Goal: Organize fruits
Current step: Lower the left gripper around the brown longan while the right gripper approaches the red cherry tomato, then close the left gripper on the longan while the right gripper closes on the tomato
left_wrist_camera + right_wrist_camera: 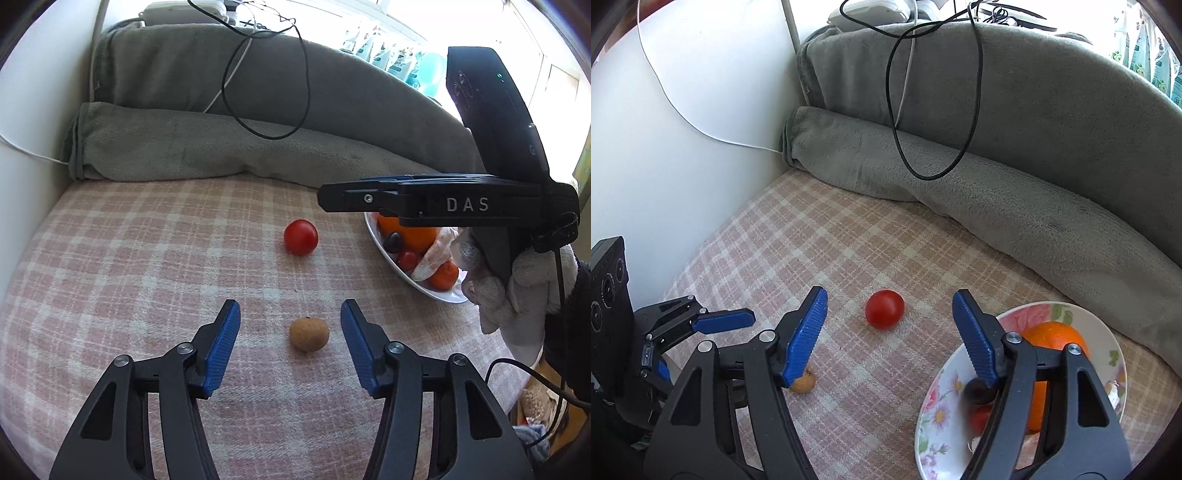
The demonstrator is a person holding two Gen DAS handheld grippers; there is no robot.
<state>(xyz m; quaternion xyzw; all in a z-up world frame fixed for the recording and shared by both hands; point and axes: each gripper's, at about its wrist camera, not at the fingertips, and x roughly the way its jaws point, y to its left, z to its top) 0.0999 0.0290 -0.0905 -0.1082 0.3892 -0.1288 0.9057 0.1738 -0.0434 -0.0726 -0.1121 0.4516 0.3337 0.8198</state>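
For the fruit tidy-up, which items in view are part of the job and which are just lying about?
Part of the job:
brown fruit
red tomato
floral plate
orange
left gripper
right gripper

Lying about:
grey blanket
black cable
white cable

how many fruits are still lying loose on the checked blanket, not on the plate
2. A red tomato lies mid-blanket, left of the plate. A small brown fruit sits between the left gripper's open fingers, untouched. None looks hidden.
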